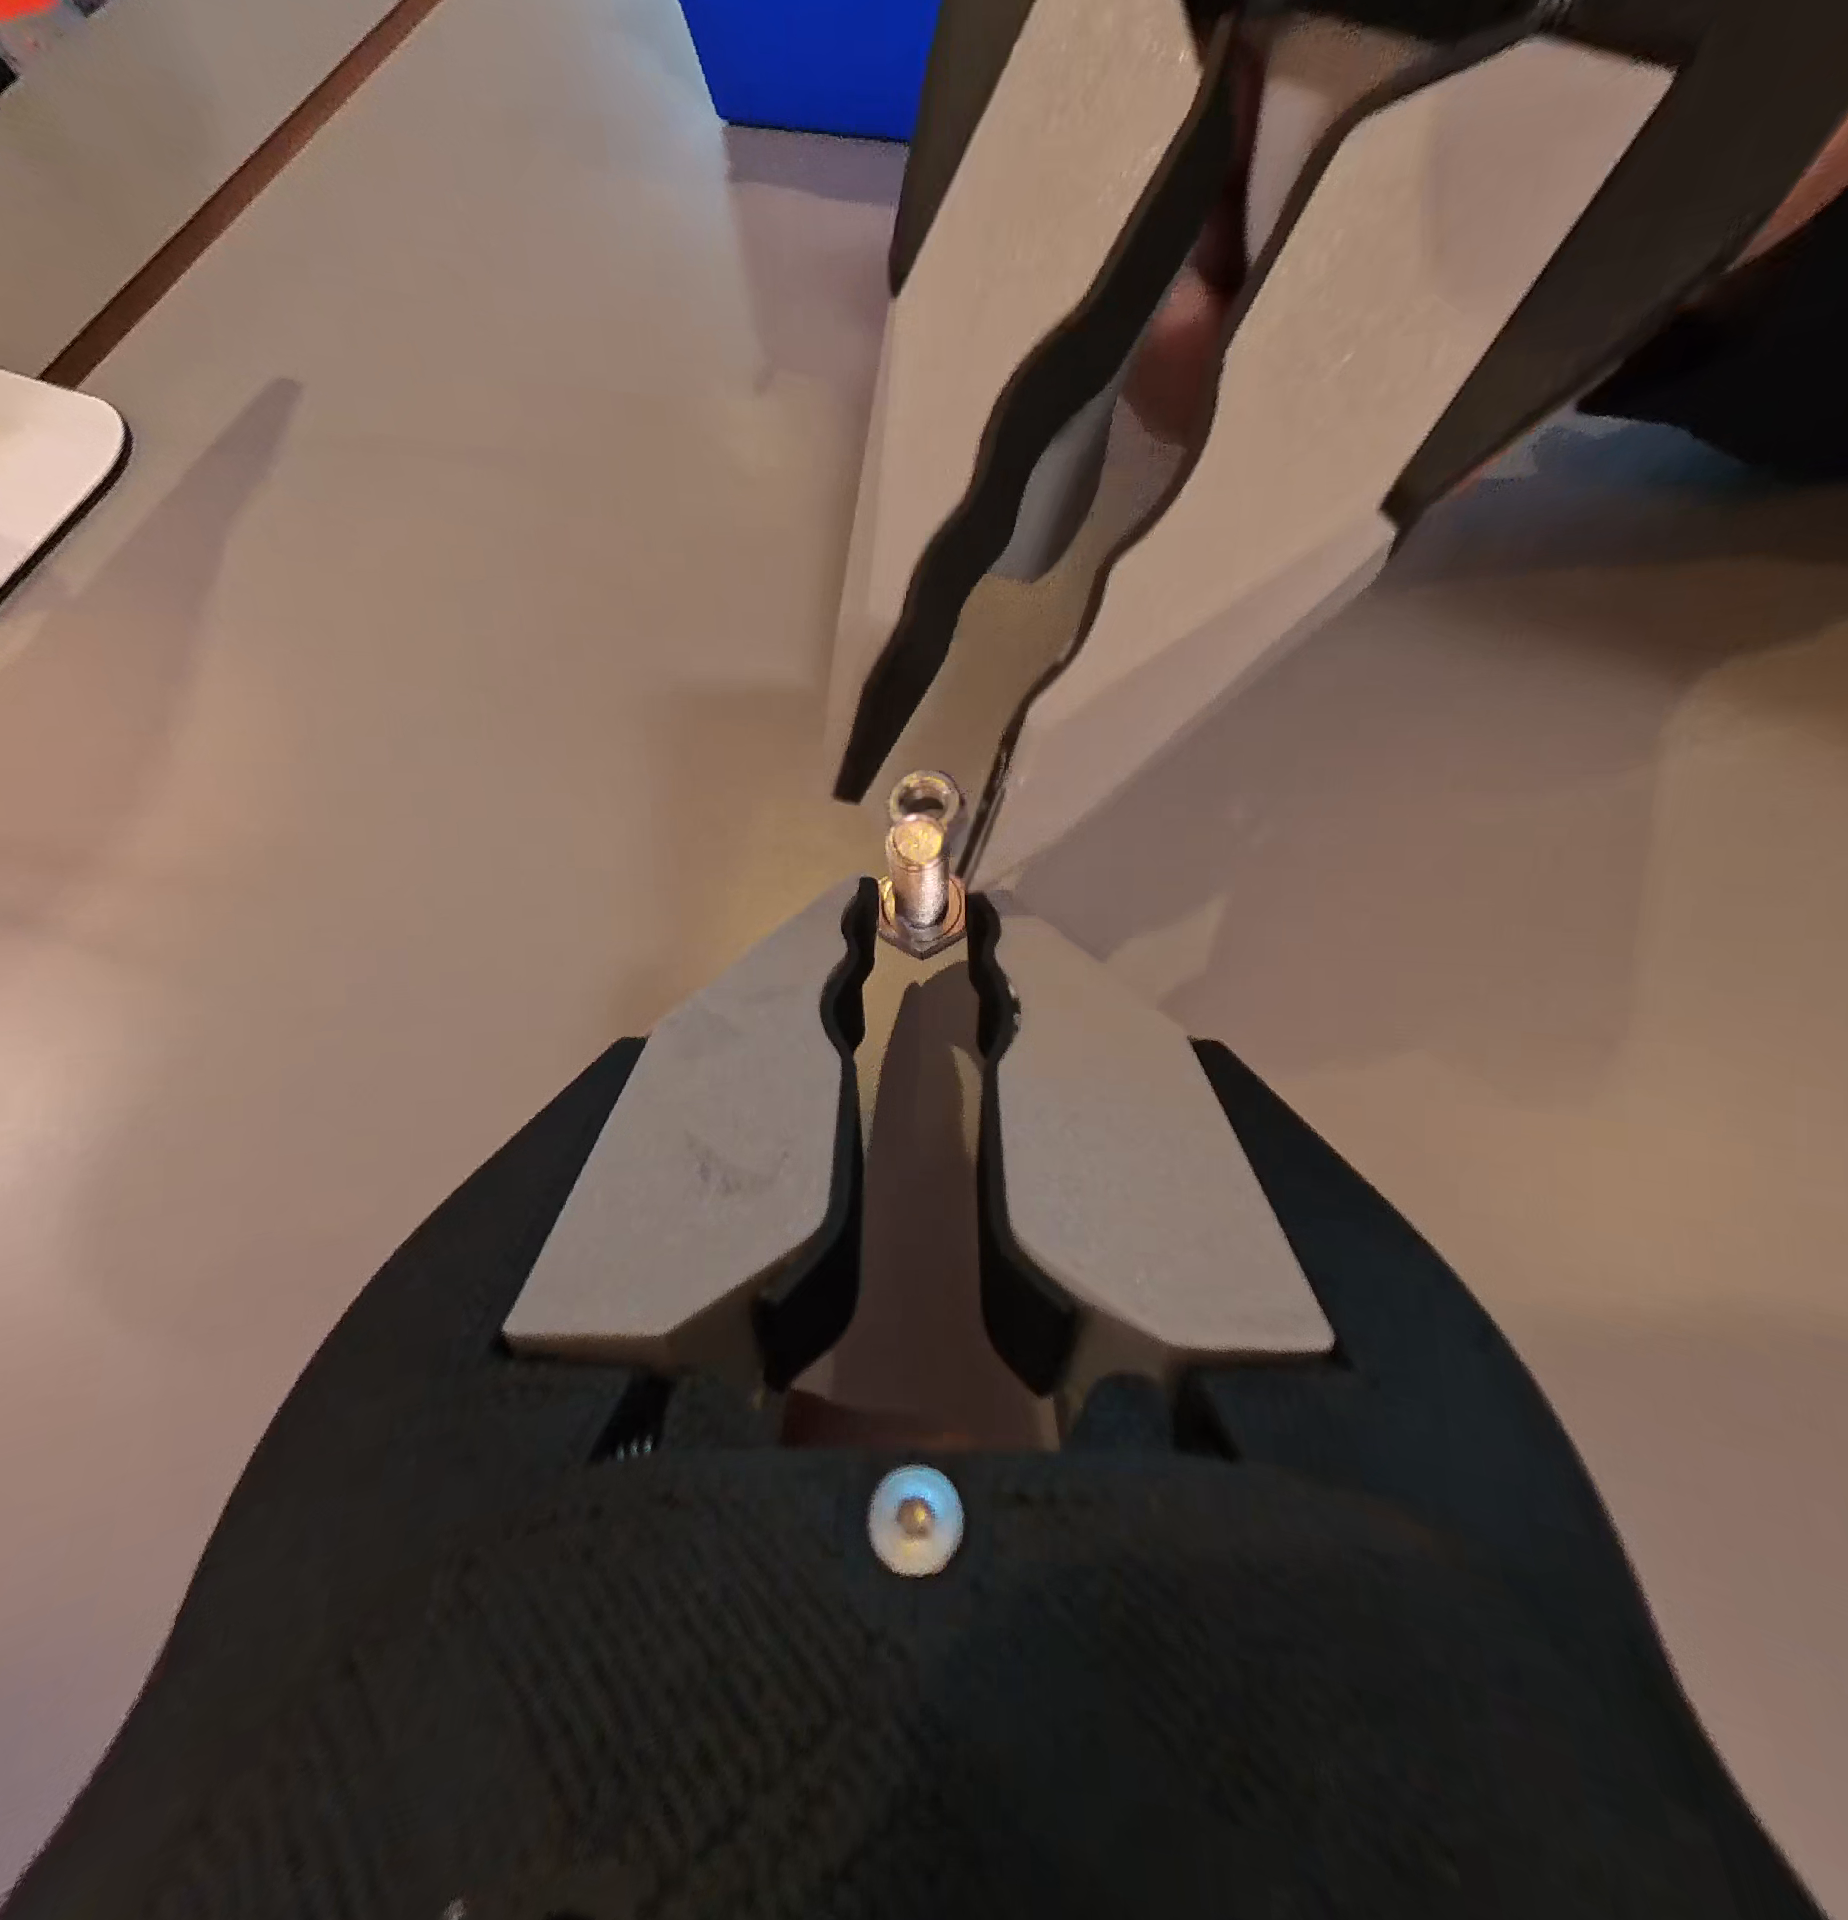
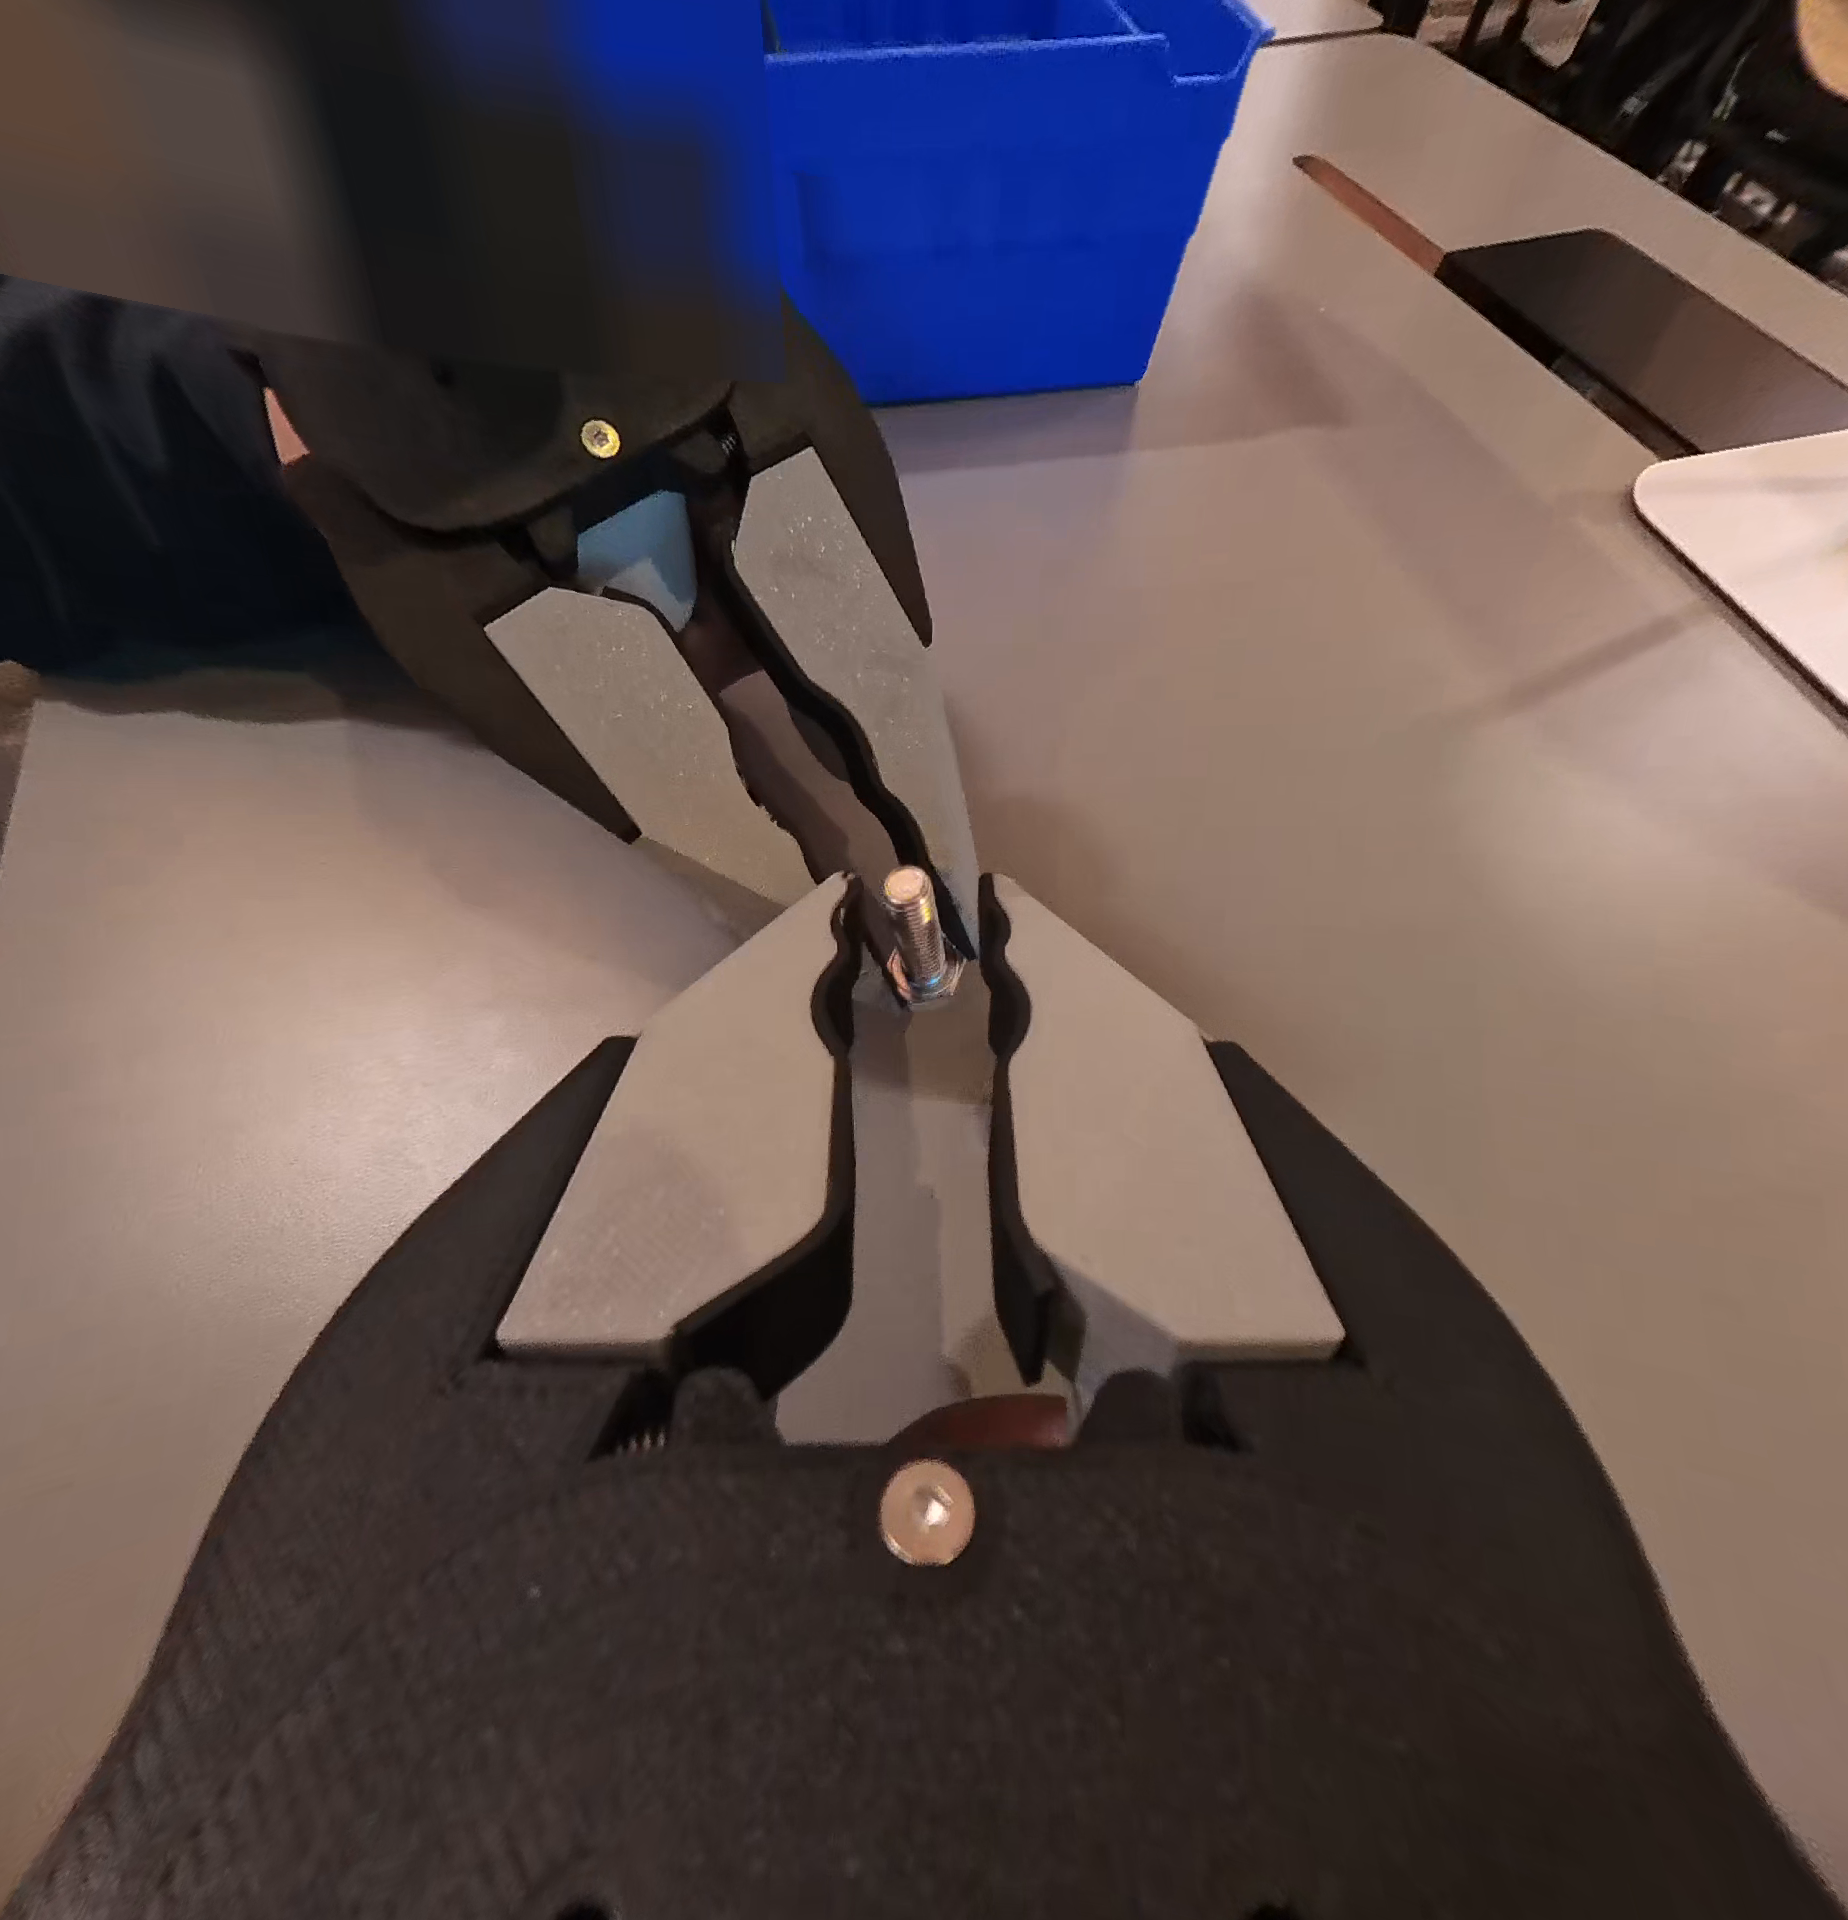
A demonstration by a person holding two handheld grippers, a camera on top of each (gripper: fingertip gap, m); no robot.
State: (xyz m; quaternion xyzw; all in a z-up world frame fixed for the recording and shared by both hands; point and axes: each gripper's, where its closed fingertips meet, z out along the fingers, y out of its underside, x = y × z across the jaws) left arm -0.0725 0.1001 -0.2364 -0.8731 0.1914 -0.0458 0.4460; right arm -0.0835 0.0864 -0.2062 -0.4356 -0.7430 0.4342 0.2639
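1. The left gripper clamps the hex bolt by its head, thread up — steadying it on the grey table.
2. The right gripper is slightly parted around it — a small ring just beyond.
3. A blue bin stands behind.

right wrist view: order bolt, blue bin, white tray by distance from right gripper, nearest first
1. bolt: at the right gripper fingertips, upright on the table.
2. white tray: far right edge.
3. blue bin: straight ahead at the back.
Tray versus bin is close; bin looks farther.

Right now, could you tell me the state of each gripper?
Left gripper: shut on bolt.
Right gripper: open, tongs astride the bolt.
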